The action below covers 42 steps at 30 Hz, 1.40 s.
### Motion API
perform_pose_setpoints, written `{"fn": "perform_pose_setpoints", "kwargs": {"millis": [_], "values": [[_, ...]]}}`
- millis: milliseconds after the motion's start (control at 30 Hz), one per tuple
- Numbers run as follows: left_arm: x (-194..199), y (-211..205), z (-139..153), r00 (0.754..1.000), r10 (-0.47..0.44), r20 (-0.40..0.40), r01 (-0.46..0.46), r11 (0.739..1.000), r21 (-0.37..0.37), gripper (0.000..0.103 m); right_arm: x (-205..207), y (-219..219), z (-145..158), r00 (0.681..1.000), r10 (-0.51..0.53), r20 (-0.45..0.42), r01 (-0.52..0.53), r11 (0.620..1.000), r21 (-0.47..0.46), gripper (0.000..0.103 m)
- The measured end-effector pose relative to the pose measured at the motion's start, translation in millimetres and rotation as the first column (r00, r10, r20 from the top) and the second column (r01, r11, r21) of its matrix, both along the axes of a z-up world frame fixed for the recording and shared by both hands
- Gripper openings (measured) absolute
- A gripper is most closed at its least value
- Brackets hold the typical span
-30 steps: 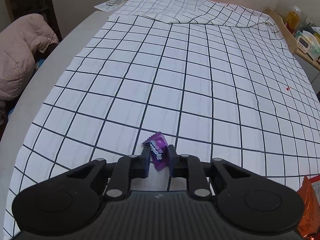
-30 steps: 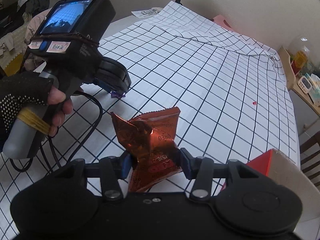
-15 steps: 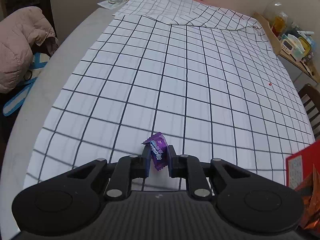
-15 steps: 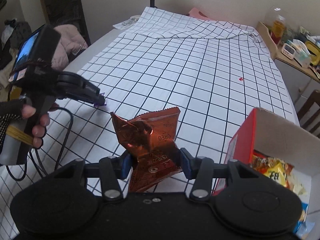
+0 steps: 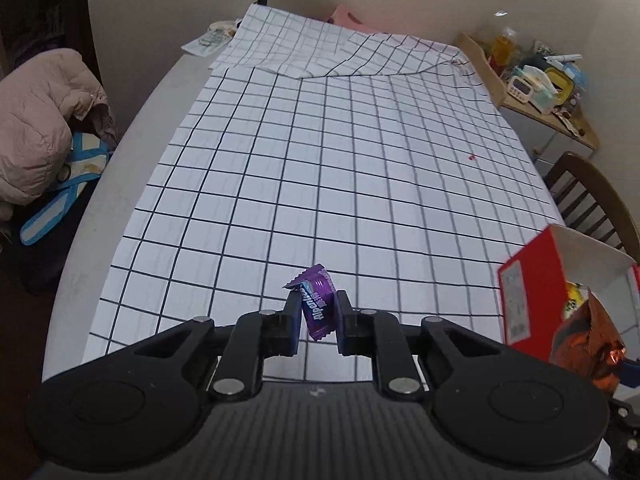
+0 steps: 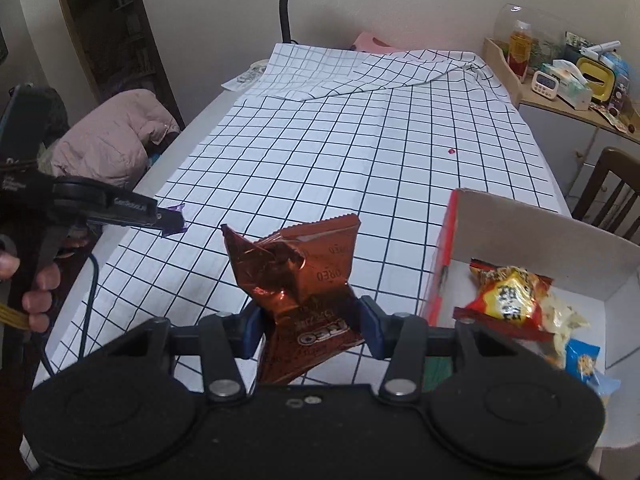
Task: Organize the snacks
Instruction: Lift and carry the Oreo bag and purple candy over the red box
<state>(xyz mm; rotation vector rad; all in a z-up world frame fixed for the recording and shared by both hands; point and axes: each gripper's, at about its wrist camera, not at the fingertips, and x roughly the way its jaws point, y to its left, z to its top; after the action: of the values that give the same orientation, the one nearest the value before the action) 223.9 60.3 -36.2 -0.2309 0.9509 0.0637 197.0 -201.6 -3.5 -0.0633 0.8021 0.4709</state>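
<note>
While the left gripper (image 5: pixel 319 312) pinches a purple candy (image 5: pixel 316 306) above the checked tablecloth (image 5: pixel 340 184), the right gripper (image 6: pixel 310 322) clamps a crumpled brown Oreo packet (image 6: pixel 298 280), with the snack box (image 6: pixel 536 236) at its three o'clock.

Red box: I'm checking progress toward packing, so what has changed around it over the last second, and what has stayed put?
Both grippers have lifted and swung toward the red box, which has come into view with snacks inside. The left gripper stays clamped on the purple candy, the right gripper on the brown Oreo packet. Nothing was picked up or released; the checked cloth lies unchanged.
</note>
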Motion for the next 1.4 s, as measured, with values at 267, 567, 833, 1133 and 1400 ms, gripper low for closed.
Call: {"fn": "perform_pose_setpoints", "kwargs": {"millis": [267, 567, 833, 1133, 1400], "values": [[-25, -46, 35, 0.999, -0.001, 0.046, 0.000, 0.999, 0.033, 0.016, -15, -43, 14, 0.999, -0.008, 0.033, 0.007, 1.000, 0.021, 0.048], [-37, -128, 56, 0.996, -0.056, 0.070, 0.053, 0.998, 0.037, 0.016, -22, -113, 23, 0.997, -0.041, 0.068, 0.039, 0.999, 0.024, 0.048], [-31, -210, 58, 0.988, -0.142, 0.058, 0.139, 0.989, 0.045, 0.016, -20, -180, 22, 0.991, -0.101, 0.087, 0.099, 0.995, 0.032, 0.048], [-5, -282, 34, 0.971, -0.241, -0.008, 0.241, 0.966, 0.090, 0.017, 3, -228, 1, 0.986, -0.161, 0.050, 0.160, 0.987, 0.014, 0.048], [22, -303, -8, 0.960, -0.257, -0.114, 0.265, 0.962, 0.058, 0.017, 25, -239, -30, 0.985, -0.172, 0.003, 0.172, 0.984, -0.051, 0.048]]}}
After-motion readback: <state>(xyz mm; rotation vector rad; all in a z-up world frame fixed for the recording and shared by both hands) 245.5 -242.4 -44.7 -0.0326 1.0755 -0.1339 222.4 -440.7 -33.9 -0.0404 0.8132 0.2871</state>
